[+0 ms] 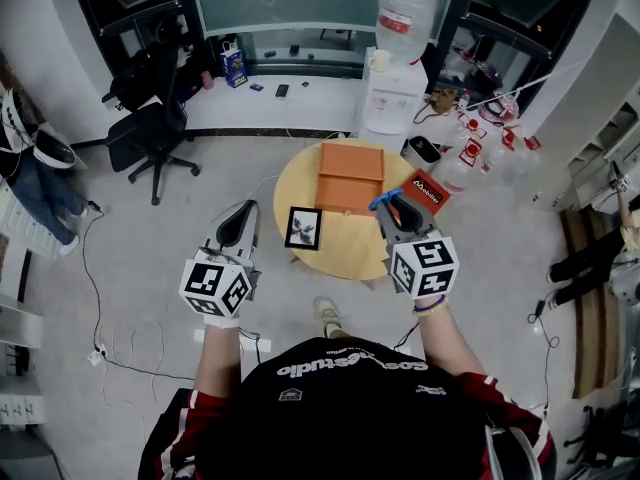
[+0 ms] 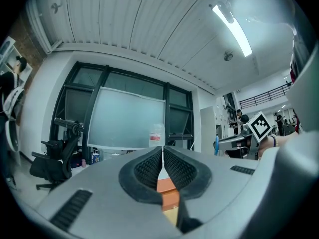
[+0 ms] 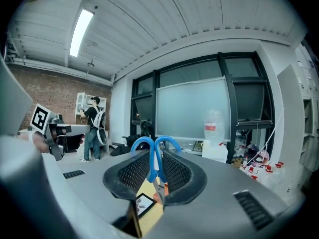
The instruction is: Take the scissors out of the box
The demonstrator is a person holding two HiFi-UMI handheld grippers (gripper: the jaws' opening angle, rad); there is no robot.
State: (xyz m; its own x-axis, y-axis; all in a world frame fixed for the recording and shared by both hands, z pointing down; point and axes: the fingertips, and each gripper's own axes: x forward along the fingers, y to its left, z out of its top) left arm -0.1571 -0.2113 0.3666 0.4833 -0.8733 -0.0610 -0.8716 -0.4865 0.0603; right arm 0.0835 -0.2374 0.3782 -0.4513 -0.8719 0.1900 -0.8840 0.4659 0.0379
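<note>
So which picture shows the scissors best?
The right gripper view: the scissors fill its jaws, blue handles up close. The head view shows a small blue bit; the left gripper view, a far blue sliver.

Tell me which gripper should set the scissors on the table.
Right: the right gripper grips the blue-handled scissors over the round table's edge; the left gripper is shut and empty.

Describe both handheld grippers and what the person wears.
The left gripper and right gripper are grey, with black textured pads and a white cube of black square markers each. The person wears a black shirt with white print, red-and-dark sleeves and a purple wristband.
</note>
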